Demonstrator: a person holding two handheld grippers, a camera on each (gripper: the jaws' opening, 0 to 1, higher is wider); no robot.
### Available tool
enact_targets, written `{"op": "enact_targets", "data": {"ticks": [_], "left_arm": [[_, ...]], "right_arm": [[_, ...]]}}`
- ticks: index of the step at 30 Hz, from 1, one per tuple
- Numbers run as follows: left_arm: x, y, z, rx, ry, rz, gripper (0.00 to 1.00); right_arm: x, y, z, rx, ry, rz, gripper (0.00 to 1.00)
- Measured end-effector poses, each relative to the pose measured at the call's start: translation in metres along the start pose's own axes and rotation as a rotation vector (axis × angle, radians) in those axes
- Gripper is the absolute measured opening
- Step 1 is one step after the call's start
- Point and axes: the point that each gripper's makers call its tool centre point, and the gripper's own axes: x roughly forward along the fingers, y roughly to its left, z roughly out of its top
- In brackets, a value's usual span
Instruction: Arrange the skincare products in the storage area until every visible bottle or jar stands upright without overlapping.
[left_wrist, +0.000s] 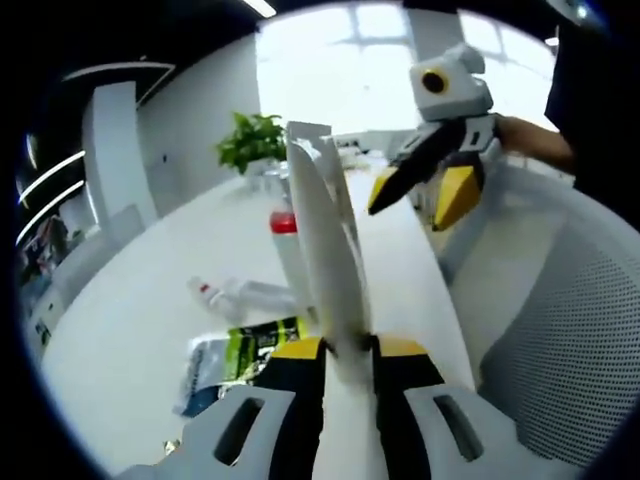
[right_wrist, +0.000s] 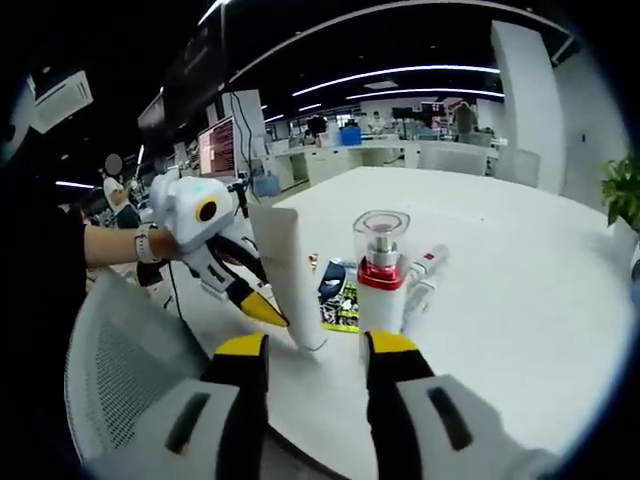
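My left gripper (left_wrist: 346, 350) is shut on a tall white tube (left_wrist: 322, 235), which rises between its jaws with the wide flat end up. In the right gripper view the same tube (right_wrist: 290, 275) stands on the white table (right_wrist: 520, 300), pinched low down by the left gripper (right_wrist: 262, 305). Behind it a bottle (right_wrist: 381, 280) with a red band and clear cap stands upright. A small clear bottle (right_wrist: 424, 272) lies on its side beside it. My right gripper (right_wrist: 318, 350) is open just in front of the tube and bottle, holding nothing; it also hangs open at upper right (left_wrist: 428, 195).
A green and black sachet (left_wrist: 250, 345) lies flat on the table near the tube. A white mesh chair (left_wrist: 570, 340) stands at the table edge. A potted plant (left_wrist: 252, 140) sits at the far end. A person's hand (right_wrist: 120, 245) holds the left gripper.
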Motion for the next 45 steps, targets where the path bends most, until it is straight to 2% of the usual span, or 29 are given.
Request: {"op": "enact_targets", "data": {"ticks": [11, 25, 45], "left_arm": [[0.005, 0.008, 0.001, 0.036, 0.012, 0.007, 0.14], [0.010, 0.021, 0.001, 0.028, 0.008, 0.017, 0.14], [0.018, 0.029, 0.005, 0.034, 0.018, 0.004, 0.14]], "right_arm": [[-0.002, -0.001, 0.000, 0.005, -0.002, -0.008, 0.38], [-0.004, -0.006, -0.002, 0.018, -0.002, -0.018, 0.39], [-0.006, -0.009, 0.001, 0.028, -0.012, -0.030, 0.39]]}}
